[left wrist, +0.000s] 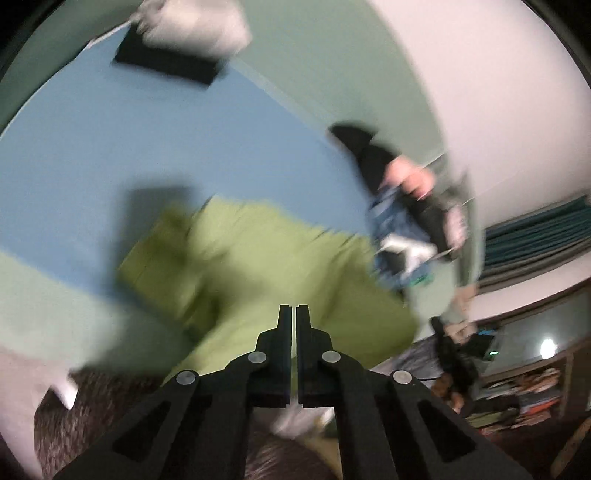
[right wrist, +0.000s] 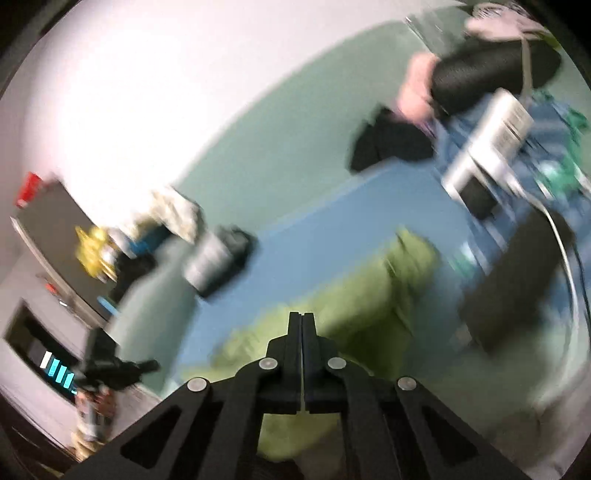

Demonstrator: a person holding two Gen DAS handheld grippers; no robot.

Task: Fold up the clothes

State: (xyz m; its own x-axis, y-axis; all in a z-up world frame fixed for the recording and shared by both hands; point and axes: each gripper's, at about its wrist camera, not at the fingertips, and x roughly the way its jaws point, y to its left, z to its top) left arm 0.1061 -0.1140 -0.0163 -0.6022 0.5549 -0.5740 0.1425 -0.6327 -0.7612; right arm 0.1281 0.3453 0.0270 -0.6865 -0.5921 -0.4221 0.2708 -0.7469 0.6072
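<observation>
Blue bed sheet [left wrist: 110,147] spreads under one crumpled green garment [left wrist: 240,266], which lies just beyond both grippers. Left gripper [left wrist: 294,310] and right gripper [right wrist: 301,317] each have jaws pressed together; whether cloth is pinched is unclear. Farther off lies a black folded item [left wrist: 166,64] with a grey bundle [left wrist: 195,29] on it.

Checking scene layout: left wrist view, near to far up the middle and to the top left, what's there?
Left gripper, shut → green garment → blue sheet → black folded cloth → white bundle.
</observation>
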